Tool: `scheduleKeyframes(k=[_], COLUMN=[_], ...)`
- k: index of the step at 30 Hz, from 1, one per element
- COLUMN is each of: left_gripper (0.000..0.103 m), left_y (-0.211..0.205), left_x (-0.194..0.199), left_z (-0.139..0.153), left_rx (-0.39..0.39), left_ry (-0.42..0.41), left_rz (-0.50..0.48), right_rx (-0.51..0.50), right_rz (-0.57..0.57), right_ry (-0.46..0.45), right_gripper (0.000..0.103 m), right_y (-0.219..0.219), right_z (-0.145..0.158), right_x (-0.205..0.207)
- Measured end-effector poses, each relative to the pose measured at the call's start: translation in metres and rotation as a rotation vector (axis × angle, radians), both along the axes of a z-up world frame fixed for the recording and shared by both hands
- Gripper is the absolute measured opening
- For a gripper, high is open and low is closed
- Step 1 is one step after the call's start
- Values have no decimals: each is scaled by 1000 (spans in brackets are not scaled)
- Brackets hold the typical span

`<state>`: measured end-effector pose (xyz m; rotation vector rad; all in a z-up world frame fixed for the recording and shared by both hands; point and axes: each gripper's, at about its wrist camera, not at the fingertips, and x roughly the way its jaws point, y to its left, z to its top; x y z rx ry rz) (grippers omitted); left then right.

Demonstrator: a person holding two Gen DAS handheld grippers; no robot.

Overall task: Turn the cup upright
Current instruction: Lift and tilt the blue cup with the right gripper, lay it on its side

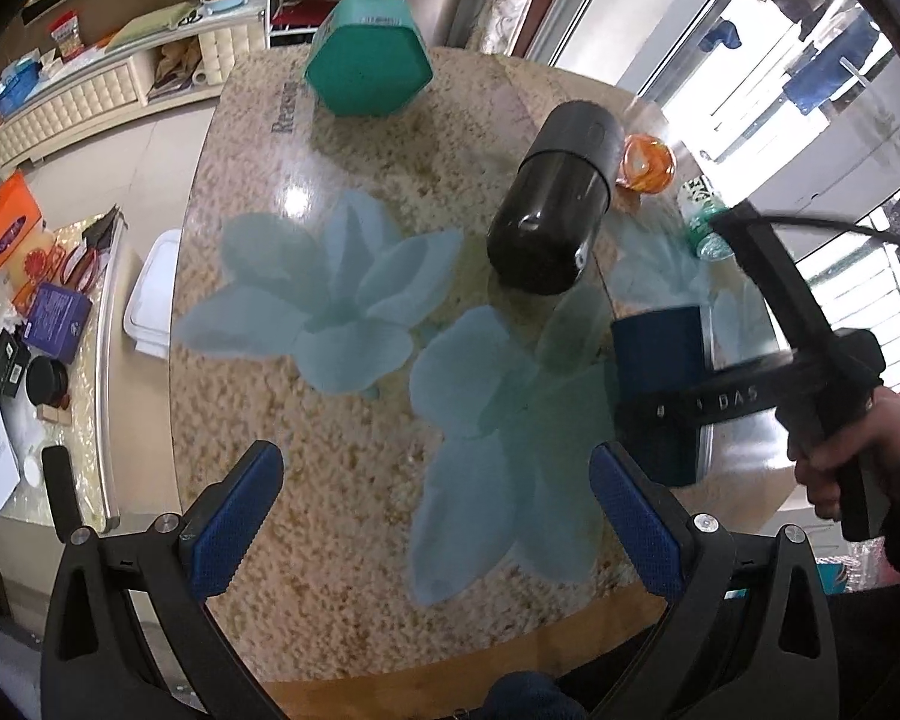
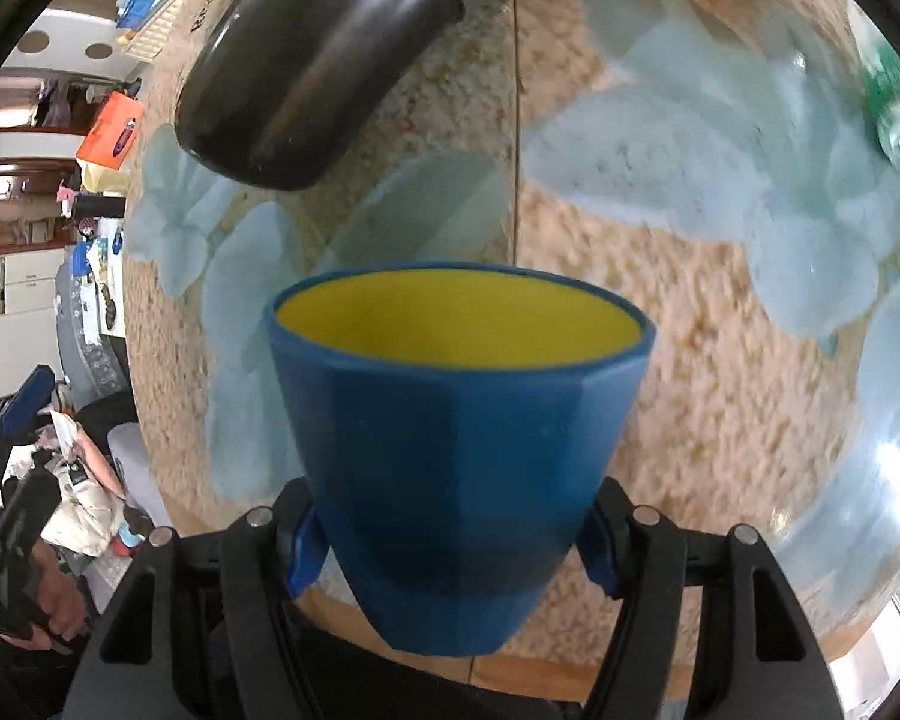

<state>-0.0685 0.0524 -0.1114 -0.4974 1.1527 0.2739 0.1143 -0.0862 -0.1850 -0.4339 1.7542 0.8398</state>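
Right tongs (image 2: 453,546) clamp a blue cup (image 2: 459,450) near its base, blue pads pressed to either side, the yellow-lined mouth facing up and away from the camera. From the left wrist view the same cup (image 1: 660,360) sits at the right side of the desk (image 1: 342,480), with the right tongs (image 1: 660,408) closed across it; whether its base touches the surface cannot be told. Left tongs (image 1: 438,516) hang wide apart, holding nothing, over the blue flower print. A black cylindrical container (image 1: 552,198) lies tilted beyond the cup, and a teal hexagonal box (image 1: 369,60) stands at the far edge.
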Motion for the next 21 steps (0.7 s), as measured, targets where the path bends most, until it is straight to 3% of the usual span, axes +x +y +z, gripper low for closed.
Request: scheduleKeyframes(k=[5,7,9,21], left_gripper=[102,102,102,102], left_y=[1,1,0,-2], left_x=[-1,-1,0,-13], left_z=[-5,-5,-4,0], left_rx=[-18,-19,-18,-21], left_ry=[16,17,16,19], left_rz=[11,13,11,21], right_rx=[-4,-7,-10,-14], right_rz=[6,8,11,-2], right_ry=[3,12,12,17], right_gripper=[70,86,91,93], right_y=[2,-1,-9,-10], right_z=[0,-6,-6,-8], right_x=[0,-6,-12,-26])
